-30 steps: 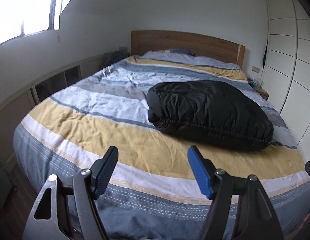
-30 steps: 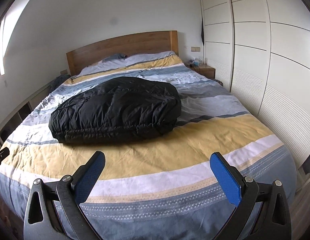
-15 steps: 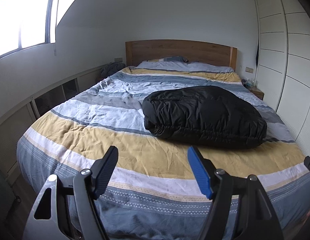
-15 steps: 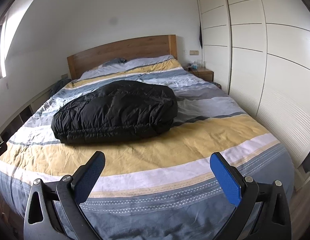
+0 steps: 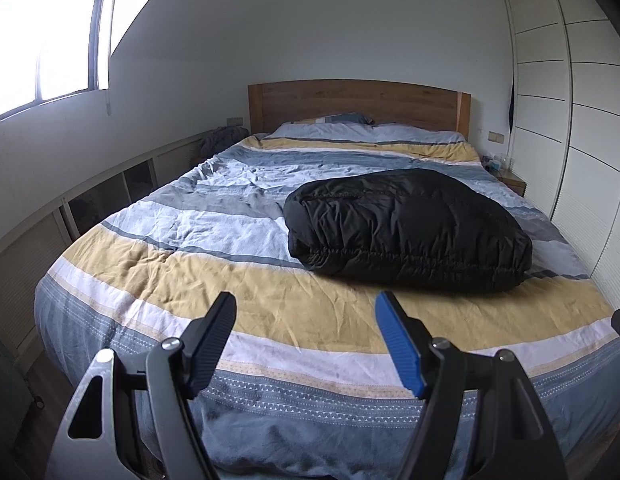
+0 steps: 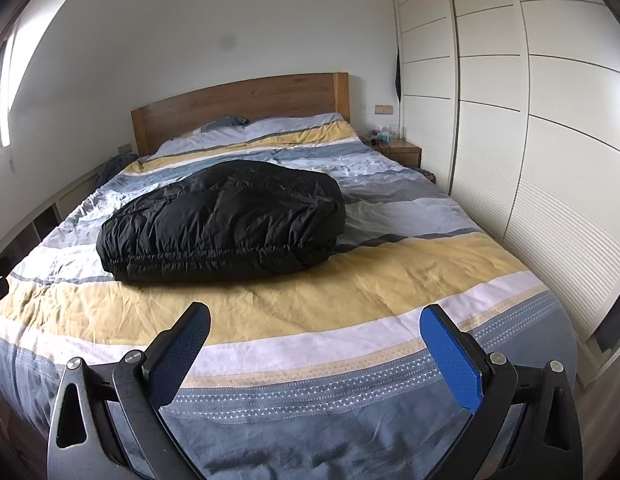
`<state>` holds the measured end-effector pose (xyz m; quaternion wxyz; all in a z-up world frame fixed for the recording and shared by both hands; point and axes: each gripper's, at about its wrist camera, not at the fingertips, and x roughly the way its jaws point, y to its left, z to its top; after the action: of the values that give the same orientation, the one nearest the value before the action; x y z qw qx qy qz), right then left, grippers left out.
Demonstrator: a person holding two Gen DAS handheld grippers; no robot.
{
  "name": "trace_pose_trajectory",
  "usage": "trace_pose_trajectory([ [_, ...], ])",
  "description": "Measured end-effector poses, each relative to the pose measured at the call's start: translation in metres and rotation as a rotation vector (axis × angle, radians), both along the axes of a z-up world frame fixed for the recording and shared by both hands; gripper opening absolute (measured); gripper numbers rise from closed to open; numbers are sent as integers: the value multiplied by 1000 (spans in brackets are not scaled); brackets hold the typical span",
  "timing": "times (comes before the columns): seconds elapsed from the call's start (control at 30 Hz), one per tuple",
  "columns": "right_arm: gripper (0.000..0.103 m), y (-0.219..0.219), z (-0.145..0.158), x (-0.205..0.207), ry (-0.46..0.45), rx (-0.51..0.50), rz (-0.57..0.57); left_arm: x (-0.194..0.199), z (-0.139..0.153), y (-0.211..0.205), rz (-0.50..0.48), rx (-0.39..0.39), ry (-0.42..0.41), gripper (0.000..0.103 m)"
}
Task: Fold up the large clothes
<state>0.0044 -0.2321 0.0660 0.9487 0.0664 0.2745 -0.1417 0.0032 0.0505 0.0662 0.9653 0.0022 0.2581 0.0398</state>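
**Black puffy quilted jacket, folded, on the bed**

The black puffy quilted jacket [image 5: 406,228] lies bundled mid-bed on the striped duvet [image 5: 213,264]. It looks light, soft and slippery; its elasticated hem seems the best hold. Left gripper [image 5: 305,340] and right gripper [image 6: 316,348] hover near the duvet's foot, jaws spread, empty.

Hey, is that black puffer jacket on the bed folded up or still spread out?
Folded. The black puffer jacket lies as a thick compact bundle with layered edges on the striped duvet, no sleeves showing.
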Motion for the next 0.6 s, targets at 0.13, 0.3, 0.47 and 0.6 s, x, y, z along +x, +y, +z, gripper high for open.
trace_pose_trajectory([
  [0.13, 103, 2, -3, -1, 8, -14, 2, -1, -4, 3, -10, -8, 7, 71],
  [0.3, 103, 1, -5, -1, 11, -11, -1, 0, -9, 4, -18, -6, 16, 71],
  [0.47, 103, -1, -9, -1, 22, -5, -3, 4, -14, 4, -25, 0, 26, 71],
  [0.6, 103, -2, -13, -1, 29, -1, -4, 4, -18, 3, -26, 4, 28, 71],
])
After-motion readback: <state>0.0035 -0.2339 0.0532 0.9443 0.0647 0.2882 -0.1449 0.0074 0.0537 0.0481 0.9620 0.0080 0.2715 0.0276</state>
